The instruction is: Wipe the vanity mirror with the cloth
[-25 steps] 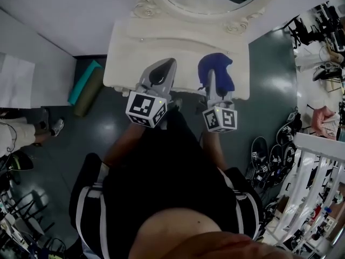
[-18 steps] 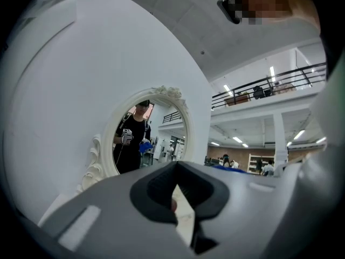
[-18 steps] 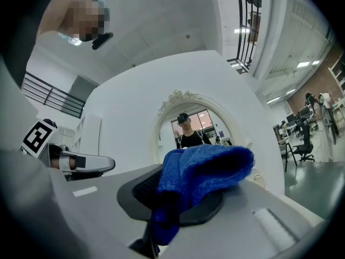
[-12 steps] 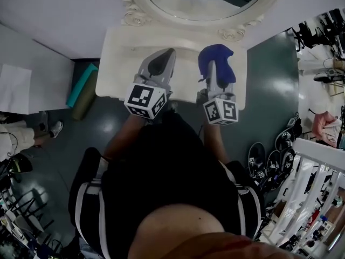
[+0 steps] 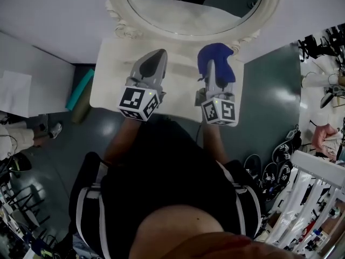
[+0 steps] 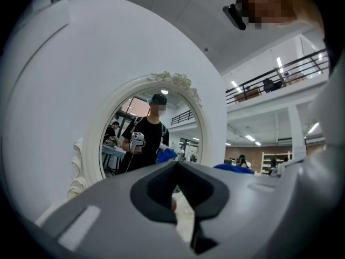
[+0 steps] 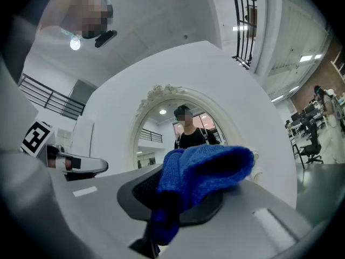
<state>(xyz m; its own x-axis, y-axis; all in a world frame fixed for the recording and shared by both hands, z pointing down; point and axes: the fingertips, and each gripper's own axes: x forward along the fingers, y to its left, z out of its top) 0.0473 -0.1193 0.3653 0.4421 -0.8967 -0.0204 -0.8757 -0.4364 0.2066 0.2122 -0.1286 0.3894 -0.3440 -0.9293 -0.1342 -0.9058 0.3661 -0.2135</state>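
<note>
Mirror (image 5: 188, 12): 1, oval, above white surface (image 5: 108, 88) | cloth (image 5: 223, 63): 1, blue | left gripper (image 5: 159, 54): clenched, empty | right gripper (image 5: 212, 72): grasping cloth

The oval, white-framed vanity mirror (image 5: 188, 12) stands upright; the blue knitted cloth (image 5: 216, 62) is pinched in the right gripper (image 5: 213, 73).

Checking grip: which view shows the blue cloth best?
Right gripper view: the blue cloth sits close up, pinched between the fingers. Head view shows it small, from above; left gripper view, only its edge.
</note>
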